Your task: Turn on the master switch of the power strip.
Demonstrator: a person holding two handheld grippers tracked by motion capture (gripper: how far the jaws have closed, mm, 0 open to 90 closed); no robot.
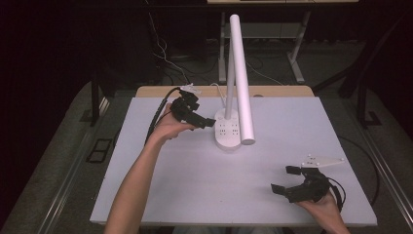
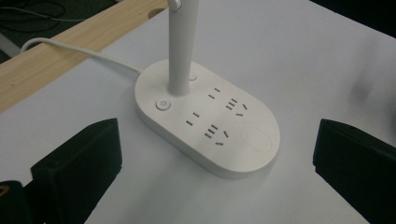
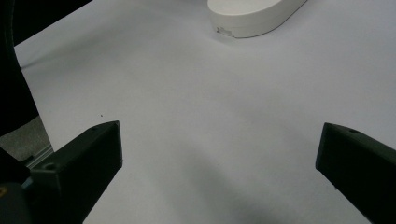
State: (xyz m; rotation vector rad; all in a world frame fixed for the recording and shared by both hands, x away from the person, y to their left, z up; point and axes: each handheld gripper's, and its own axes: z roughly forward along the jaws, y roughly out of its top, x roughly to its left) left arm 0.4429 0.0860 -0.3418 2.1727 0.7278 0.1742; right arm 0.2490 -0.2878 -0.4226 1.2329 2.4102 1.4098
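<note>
A white desk lamp stands mid-table: an oval base (image 1: 228,133) with plug sockets, an upright stem and a long tube head (image 1: 241,78) slanting toward me. In the left gripper view the base (image 2: 210,126) lies just ahead of the jaws, with a round power button (image 2: 162,104) near the stem (image 2: 180,51). My left gripper (image 1: 207,123) hovers open just left of the base, holding nothing. My right gripper (image 1: 285,180) rests open near the front right of the table, well short of the base's end (image 3: 254,16).
The white tabletop (image 1: 195,175) sits on a wooden desk whose edge (image 1: 214,91) shows at the back. The lamp's white cord (image 2: 84,53) runs off the back edge. Dark floor, cables and table legs lie beyond.
</note>
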